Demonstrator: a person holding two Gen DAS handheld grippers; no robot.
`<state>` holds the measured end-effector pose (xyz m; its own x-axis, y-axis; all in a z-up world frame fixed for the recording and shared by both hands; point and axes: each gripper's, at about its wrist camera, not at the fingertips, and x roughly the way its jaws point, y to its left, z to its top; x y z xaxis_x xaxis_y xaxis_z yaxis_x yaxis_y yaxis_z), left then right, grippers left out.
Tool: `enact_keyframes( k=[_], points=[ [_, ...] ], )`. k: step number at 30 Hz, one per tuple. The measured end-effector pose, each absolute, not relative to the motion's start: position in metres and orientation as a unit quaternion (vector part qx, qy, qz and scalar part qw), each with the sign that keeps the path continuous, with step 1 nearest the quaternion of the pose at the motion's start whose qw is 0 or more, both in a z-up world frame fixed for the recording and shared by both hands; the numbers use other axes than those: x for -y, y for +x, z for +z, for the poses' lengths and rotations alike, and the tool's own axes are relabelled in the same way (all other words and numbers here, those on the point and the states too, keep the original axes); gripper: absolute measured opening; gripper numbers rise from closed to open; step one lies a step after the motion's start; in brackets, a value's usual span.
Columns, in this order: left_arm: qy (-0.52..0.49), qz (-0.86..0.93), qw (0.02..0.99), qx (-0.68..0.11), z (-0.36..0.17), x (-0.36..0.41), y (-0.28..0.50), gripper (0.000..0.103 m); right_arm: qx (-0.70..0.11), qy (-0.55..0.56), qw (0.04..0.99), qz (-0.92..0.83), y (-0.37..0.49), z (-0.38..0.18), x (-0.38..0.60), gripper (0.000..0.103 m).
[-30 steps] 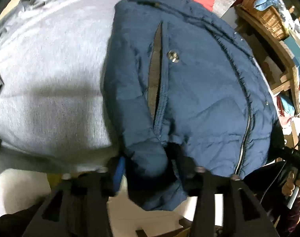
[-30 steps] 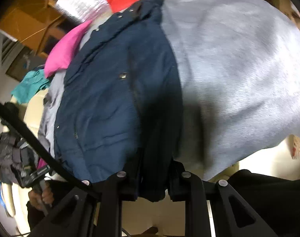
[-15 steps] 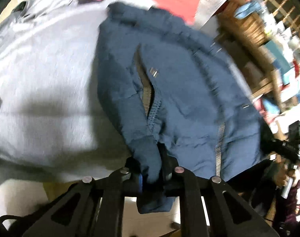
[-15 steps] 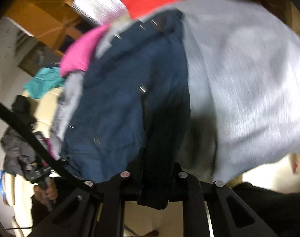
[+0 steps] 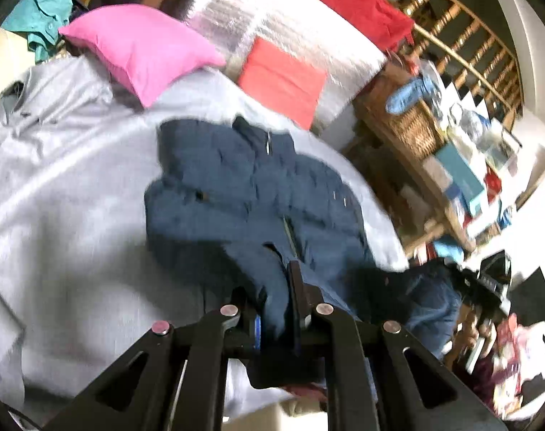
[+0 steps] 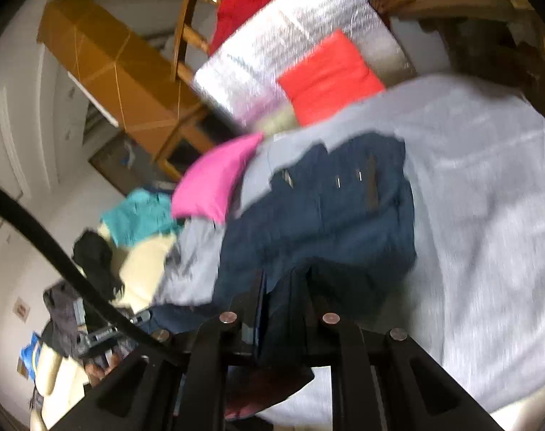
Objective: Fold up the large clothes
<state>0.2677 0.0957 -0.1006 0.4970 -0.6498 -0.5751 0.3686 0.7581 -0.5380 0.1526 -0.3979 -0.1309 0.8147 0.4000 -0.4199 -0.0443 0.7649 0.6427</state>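
Both views are motion-blurred, so small detail is lost.

Left wrist view, going left to right: a grey sheet (image 5: 67, 194) covers the bed. A pink pillow (image 5: 139, 46) sits at 11 o'clock, with a red pillow (image 5: 283, 79) beside it near 12. The navy jacket (image 5: 258, 194) lies dead centre on the sheet, bunched up, and its near edge runs down toward 6 o'clock into the left gripper (image 5: 277, 309). That gripper is clamped tight on a fold of the jacket, with fabric squeezed between the fingers. A cluttered wooden shelf (image 5: 434, 165) is out at 3 o'clock.

Right wrist view: a teal cloth (image 6: 143, 215) is at 9 o'clock, the pink pillow (image 6: 218, 183) just left of centre and the jacket (image 6: 326, 215) in the middle on the sheet (image 6: 488, 215). The right gripper (image 6: 283, 309) at 6 o'clock is closed on the jacket's near edge, with a dark flap hanging below the fingers.
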Motion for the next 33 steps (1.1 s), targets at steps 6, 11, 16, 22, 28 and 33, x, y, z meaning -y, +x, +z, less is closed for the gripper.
enact_keyframes(
  k=[6,11,16,22,28,33],
  points=[
    [-0.218,-0.257,0.870,-0.361,-0.092,-0.079,0.328,0.013,-0.211,0.358,0.905,0.092,0.211,-0.126,0.424,0.016],
    [-0.236,-0.216,0.884,-0.342,-0.097,-0.059,0.386,0.013,-0.189,0.385,0.901,0.067,0.277,-0.135,0.451,0.016],
    [-0.241,-0.181,0.887,-0.348,-0.117,-0.040,0.452,0.013,-0.193,0.393,0.898,0.046,0.344,-0.151,0.474,0.016],
    [-0.229,-0.161,0.885,-0.373,-0.140,-0.019,0.518,0.013,-0.218,0.372,0.902,0.029,0.415,-0.165,0.481,0.016],
    [-0.223,-0.170,0.887,-0.368,-0.145,-0.011,0.561,0.013,-0.213,0.365,0.906,0.020,0.460,-0.175,0.492,0.016],
    [-0.185,-0.161,0.898,-0.365,-0.159,0.003,0.584,0.013,-0.211,0.373,0.903,0.008,0.491,-0.198,0.498,0.016]
  ],
)
